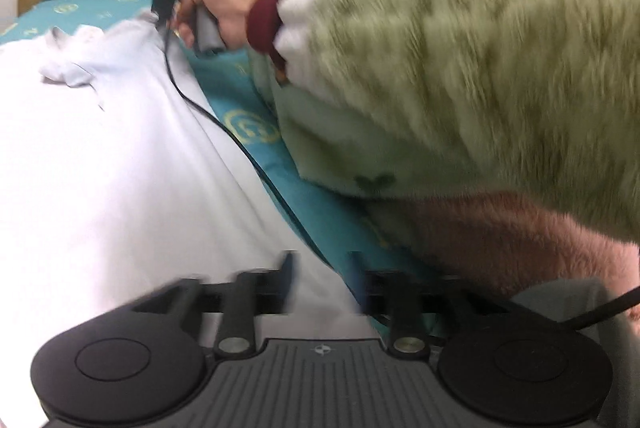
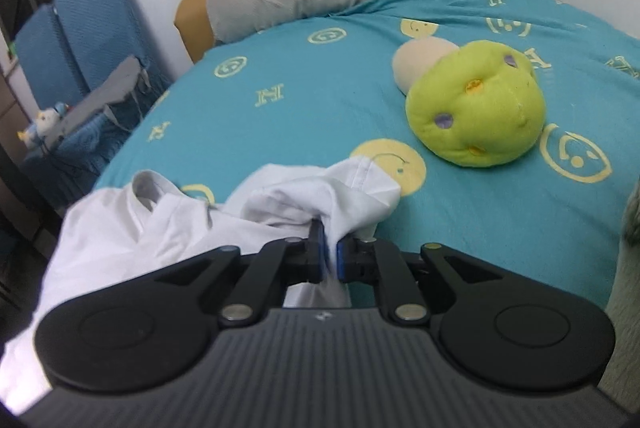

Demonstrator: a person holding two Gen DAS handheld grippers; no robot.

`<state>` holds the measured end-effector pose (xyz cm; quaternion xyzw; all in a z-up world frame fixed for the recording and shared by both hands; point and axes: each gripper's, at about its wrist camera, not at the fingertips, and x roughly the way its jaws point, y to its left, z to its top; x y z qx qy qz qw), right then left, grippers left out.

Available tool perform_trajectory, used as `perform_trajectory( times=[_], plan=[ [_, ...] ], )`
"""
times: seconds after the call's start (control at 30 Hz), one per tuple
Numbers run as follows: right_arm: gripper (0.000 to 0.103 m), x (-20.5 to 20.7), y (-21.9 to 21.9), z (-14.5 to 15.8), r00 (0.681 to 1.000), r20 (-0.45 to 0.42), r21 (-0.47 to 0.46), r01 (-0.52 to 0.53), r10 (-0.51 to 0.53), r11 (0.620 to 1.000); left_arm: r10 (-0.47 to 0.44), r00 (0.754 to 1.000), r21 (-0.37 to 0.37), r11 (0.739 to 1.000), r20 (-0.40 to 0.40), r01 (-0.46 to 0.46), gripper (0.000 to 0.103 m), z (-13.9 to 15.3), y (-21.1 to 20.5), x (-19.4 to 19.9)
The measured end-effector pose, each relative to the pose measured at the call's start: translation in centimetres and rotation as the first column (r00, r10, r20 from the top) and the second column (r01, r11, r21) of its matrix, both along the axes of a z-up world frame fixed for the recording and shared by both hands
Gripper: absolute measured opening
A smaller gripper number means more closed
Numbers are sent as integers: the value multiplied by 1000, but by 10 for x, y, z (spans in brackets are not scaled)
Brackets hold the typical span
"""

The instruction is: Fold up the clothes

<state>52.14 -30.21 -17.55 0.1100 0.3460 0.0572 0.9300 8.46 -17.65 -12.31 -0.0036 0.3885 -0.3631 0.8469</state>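
The shirt (image 1: 120,156) lay spread on the bed (image 2: 304,116), unfolded. The right gripper (image 2: 329,260) was clamped on its bunched edge. The left gripper (image 1: 320,280) stood apart, empty. Folding had barely begun.

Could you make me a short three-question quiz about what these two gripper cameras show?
1. True or false: the right gripper is shut on the white cotton shirt.
2. What lies on the teal smiley-print bedsheet beyond the shirt? A) lime-green plush toy B) red book C) metal pan
3. Fill in: the left gripper has its jaws ____, holding nothing.

Key: 1 true; 2 A; 3 open.
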Motion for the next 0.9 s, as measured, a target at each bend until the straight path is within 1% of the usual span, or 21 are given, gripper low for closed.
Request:
perform_trajectory(
  times=[0.03, 0.07, 0.1, 0.13, 0.2, 0.27, 0.3, 0.4, 0.47, 0.57, 0.7, 0.8, 0.9],
  plan=[
    [67, -4, 3, 4, 1000, 12, -18, -12, 12, 1000, 7, 1000, -3, 1000, 9, -7, 61, 3, 4, -1],
    [96, -12, 6, 9, 999, 33, -27, -24, 25, 999, 14, 1000, 2, 1000, 20, -14, 63, 5, 9, -4],
    [98, -21, 9, 16, 998, 57, -34, -36, 38, 999, 21, 999, 6, 1000, 32, -22, 69, 7, 15, -6],
    [98, -30, 12, 22, 995, 81, -40, -48, 51, 998, 28, 999, 11, 1000, 43, -29, 73, 10, 20, -9],
    [98, -49, 18, 34, 995, 86, -59, -50, 55, 997, 43, 997, 18, 999, 60, -44, 73, 14, 31, -13],
    [98, -73, 23, 45, 994, 96, -70, -52, 58, 996, 55, 997, 25, 998, 54, -56, 73, 19, 41, -16],
    [98, -86, 26, 50, 993, 101, -74, -53, 60, 996, 61, 996, 33, 997, 63, -63, 73, 23, 44, -19],
    [98, -124, 31, 63, 993, 107, -72, -49, 56, 996, 68, 987, 29, 997, 145, -73, 73, 37, 53, -32],
    [98, -150, 34, 70, 992, 114, -66, -40, 47, 997, 63, 981, 13, 998, 184, -66, 74, 49, 62, -45],
    [98, -188, 38, 81, 990, 139, -67, -9, 19, 998, 33, 970, -18, 999, 243, -30, 76, 64, 72, -65],
    [98, -238, 43, 97, 985, 168, -61, 35, -24, 998, 39, 949, -75, 997, 314, -17, 78, 82, 87, -90],
    [98, -276, 47, 105, 981, 186, -35, 70, -62, 997, 74, 940, -98, 994, 334, -43, 79, 95, 93, -100],
    [98, -313, 54, 108, 973, 212, -15, 99, -93, 995, 130, 921, -112, 989, 367, -95, 80, 115, 101, -113]
  ],
)
